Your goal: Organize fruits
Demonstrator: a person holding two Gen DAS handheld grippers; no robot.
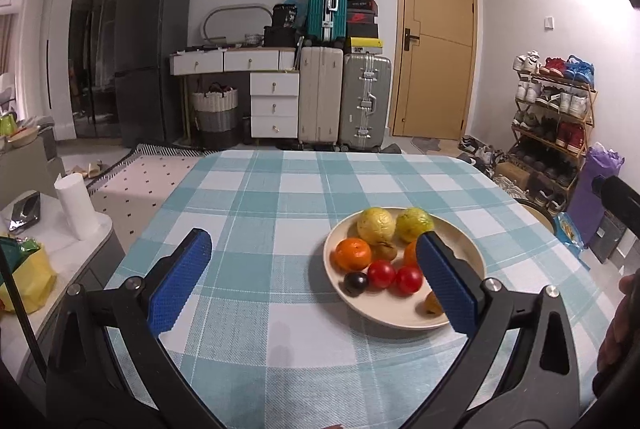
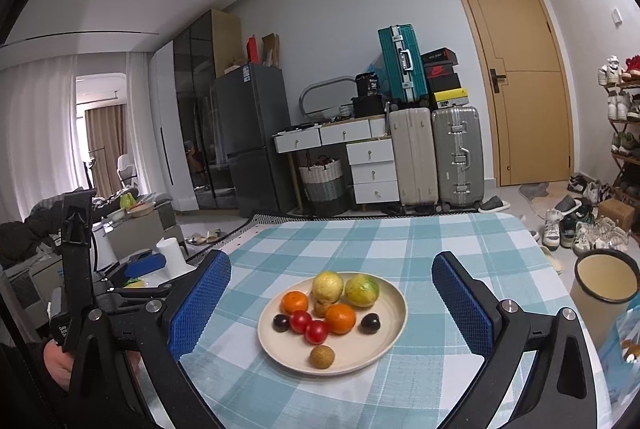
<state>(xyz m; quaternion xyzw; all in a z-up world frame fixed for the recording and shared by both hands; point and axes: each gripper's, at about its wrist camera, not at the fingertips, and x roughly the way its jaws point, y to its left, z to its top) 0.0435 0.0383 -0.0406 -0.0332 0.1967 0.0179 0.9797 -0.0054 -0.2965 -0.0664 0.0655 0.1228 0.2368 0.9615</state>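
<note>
A cream plate (image 2: 390, 343) sits on the checked tablecloth (image 2: 360, 241) and holds several fruits: a yellow lemon (image 2: 327, 286), a green-yellow citrus (image 2: 362, 290), two oranges (image 2: 340, 318), two red tomatoes (image 2: 308, 327), two dark plums (image 2: 369, 323) and a small brown fruit (image 2: 321, 356). The plate also shows in the left wrist view (image 1: 466, 247), right of centre. My right gripper (image 2: 332, 305) is open and empty, its blue pads either side of the plate. My left gripper (image 1: 314, 279) is open and empty, left of the plate; its right pad (image 1: 448, 281) hides part of the plate.
A side table with a paper roll (image 1: 76, 207) stands left of the table. A bin (image 2: 604, 279) stands at the right. Suitcases (image 1: 344, 101), drawers, a fridge, a door and a shoe rack (image 1: 552, 125) lie beyond the far edge.
</note>
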